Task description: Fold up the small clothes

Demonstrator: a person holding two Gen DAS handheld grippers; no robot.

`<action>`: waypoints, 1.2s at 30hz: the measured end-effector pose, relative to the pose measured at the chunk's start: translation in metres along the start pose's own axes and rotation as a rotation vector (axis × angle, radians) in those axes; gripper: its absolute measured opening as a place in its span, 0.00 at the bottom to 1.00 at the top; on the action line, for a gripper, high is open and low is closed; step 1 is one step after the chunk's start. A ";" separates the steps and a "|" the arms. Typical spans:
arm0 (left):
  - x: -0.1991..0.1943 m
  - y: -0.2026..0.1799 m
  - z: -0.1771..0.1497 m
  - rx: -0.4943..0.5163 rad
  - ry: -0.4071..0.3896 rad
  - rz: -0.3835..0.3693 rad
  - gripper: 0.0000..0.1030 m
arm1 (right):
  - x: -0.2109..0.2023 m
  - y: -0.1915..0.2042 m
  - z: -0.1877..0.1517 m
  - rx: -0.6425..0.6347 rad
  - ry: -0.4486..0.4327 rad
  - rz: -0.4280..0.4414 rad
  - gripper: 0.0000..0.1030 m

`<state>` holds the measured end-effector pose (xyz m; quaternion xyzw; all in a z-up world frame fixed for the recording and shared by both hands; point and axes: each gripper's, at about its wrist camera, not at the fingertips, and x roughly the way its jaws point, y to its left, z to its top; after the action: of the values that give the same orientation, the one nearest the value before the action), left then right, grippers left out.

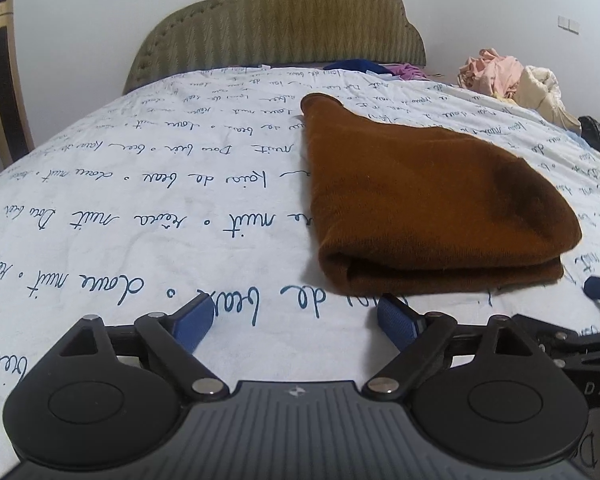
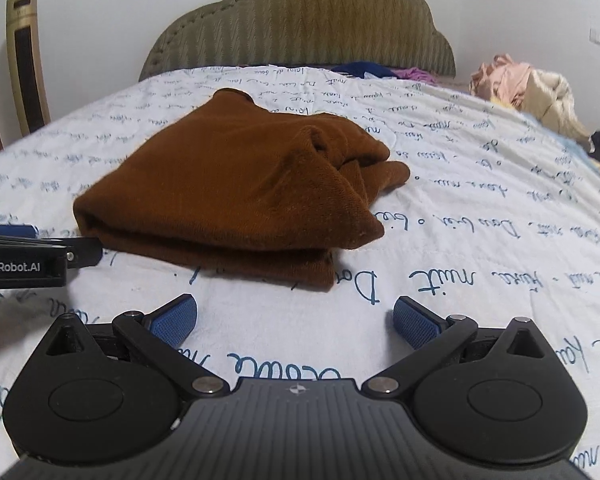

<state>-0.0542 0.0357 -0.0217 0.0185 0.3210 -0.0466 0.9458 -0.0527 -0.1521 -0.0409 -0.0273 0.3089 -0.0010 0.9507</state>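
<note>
A brown knitted garment lies folded in layers on the white bedsheet, with its folded edge toward me. In the right wrist view the garment lies ahead and a little left, with a bunched part at its right end. My left gripper is open and empty, just short of the garment's near left corner. My right gripper is open and empty, just short of the garment's near right corner. The left gripper's body shows at the left edge of the right wrist view.
The bedsheet carries blue handwriting print. A padded olive headboard stands at the far end. Loose clothes in pink and cream are piled at the far right; blue and purple items lie by the headboard. A gold tower appliance stands left.
</note>
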 end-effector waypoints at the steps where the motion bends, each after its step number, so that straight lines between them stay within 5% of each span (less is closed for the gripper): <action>1: -0.001 -0.001 -0.002 0.008 -0.005 0.002 0.89 | 0.000 0.000 -0.001 0.001 -0.001 -0.005 1.00; 4: 0.002 -0.003 -0.004 0.017 0.003 0.012 1.00 | 0.000 -0.002 -0.002 0.022 0.001 0.002 1.00; 36: 0.006 -0.006 -0.005 0.046 0.026 0.030 1.00 | -0.004 -0.003 -0.003 0.087 0.012 -0.023 1.00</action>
<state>-0.0535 0.0292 -0.0291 0.0459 0.3318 -0.0395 0.9414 -0.0580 -0.1553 -0.0408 0.0106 0.3141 -0.0254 0.9490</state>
